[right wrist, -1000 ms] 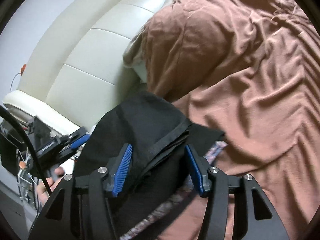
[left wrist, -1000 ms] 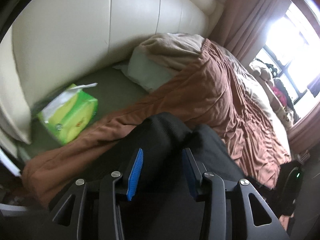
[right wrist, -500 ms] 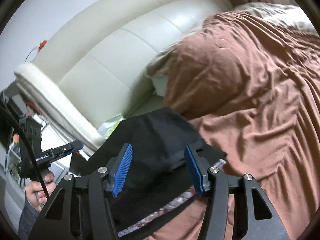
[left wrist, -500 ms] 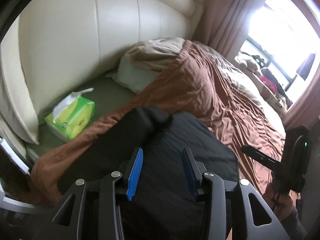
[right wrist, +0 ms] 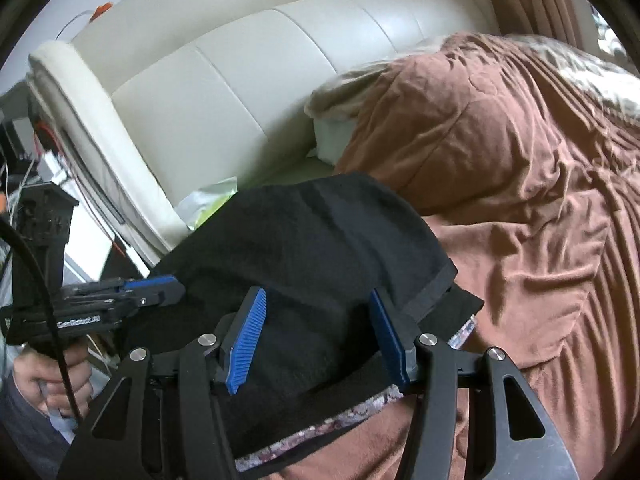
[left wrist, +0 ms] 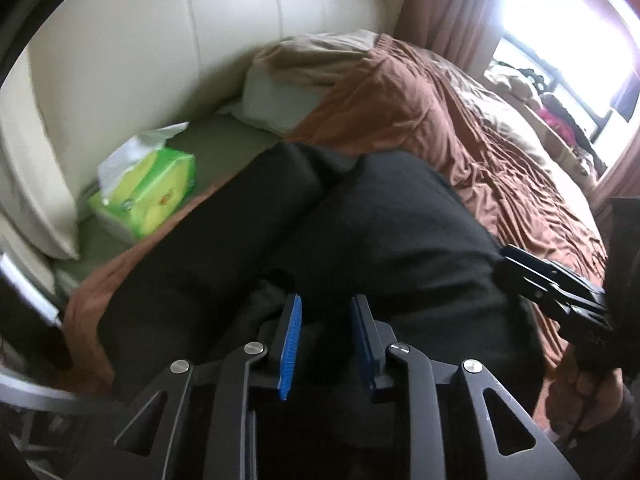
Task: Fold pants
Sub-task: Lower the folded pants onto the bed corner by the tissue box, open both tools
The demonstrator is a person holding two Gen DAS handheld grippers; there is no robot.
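Observation:
The black pants [left wrist: 384,236] lie folded in a thick bundle on the brown blanket [left wrist: 472,128]. They also show in the right wrist view [right wrist: 304,248], with a patterned waistband lining along the near edge. My left gripper [left wrist: 325,308] is open and empty just above the pants' near edge. My right gripper [right wrist: 318,304] is open wide and empty, hovering over the pants. Each gripper shows in the other's view: the right one [left wrist: 552,284] at the pants' right side, the left one [right wrist: 120,300] at their left side.
A green tissue pack [left wrist: 148,192] lies on the sheet beside the cream padded headboard [left wrist: 140,48]. A pale pillow [left wrist: 280,96] sits under the blanket's top edge. A bright window [left wrist: 580,52] is at the far right. Cables and clutter [right wrist: 36,152] stand left of the bed.
Both grippers have let go of the pants and pulled back. The pants now lie flatter on the blanket. The left gripper's jaws have narrowed a little.

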